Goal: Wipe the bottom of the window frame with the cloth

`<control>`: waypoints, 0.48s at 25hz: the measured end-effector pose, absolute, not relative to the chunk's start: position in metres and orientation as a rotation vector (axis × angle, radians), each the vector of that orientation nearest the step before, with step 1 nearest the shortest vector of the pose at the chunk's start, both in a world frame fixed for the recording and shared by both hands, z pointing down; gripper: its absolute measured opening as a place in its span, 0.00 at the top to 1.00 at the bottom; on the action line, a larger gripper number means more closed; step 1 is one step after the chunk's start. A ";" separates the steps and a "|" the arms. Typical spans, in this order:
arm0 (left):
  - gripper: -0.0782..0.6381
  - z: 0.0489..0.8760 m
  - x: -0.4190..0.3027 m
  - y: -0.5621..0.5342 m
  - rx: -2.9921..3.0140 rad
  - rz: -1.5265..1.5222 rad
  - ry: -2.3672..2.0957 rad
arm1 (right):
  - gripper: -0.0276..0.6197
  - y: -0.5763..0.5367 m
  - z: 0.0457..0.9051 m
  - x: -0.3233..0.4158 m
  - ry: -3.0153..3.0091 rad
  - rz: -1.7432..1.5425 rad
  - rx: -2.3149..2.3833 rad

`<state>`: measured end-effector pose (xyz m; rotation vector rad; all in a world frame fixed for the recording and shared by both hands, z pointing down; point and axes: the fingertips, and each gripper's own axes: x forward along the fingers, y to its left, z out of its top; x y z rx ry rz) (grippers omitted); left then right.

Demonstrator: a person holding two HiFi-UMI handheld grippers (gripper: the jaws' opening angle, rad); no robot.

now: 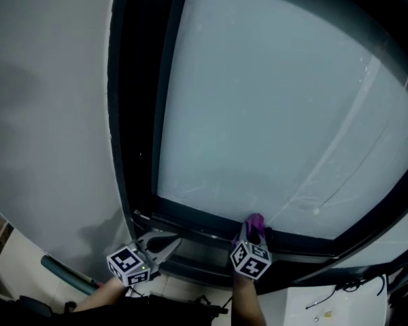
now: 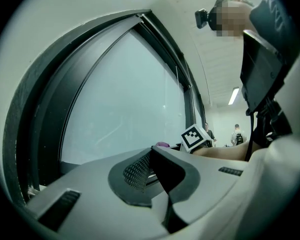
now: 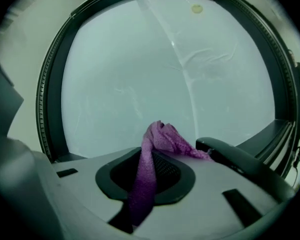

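The biggest thing in front of you is the pale window glass (image 1: 272, 100). It fills most of the head view. Around it runs the dark window frame (image 1: 204, 217), and its bottom bar lies just in front of your two tools.

Your right gripper (image 1: 253, 233) points at that bottom bar. Its claw is squeezed tight on the purple cloth (image 1: 256, 221), so the cloth cannot slip out when you rub. The loose end pokes out in front, right at the bar, and I think it is touching it. That looks like the right spot to wipe.

Your left gripper (image 1: 173, 243) waits off to the left, near the corner of the frame. Its claw is pressed together with nothing in it. It looks like it is just keeping out of the way.

The right gripper view shows how the cloth (image 3: 157, 144) runs down between the jaws, which the head view cannot show. The left gripper view looks sideways along the window and catches the room behind you.
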<state>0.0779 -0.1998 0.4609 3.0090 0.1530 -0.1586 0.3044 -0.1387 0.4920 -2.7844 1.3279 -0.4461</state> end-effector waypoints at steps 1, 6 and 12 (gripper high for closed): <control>0.89 0.462 0.077 -0.201 3.009 -0.155 0.143 | 0.85 -0.141 0.493 0.304 1.351 -0.458 -2.784; 0.89 0.466 0.076 -0.205 3.007 -0.147 0.085 | 0.85 -0.154 0.499 0.293 1.558 -0.479 -2.841; 0.89 0.469 0.078 -0.208 3.006 -0.147 0.037 | 0.85 -0.159 0.504 0.276 1.733 -0.500 -2.811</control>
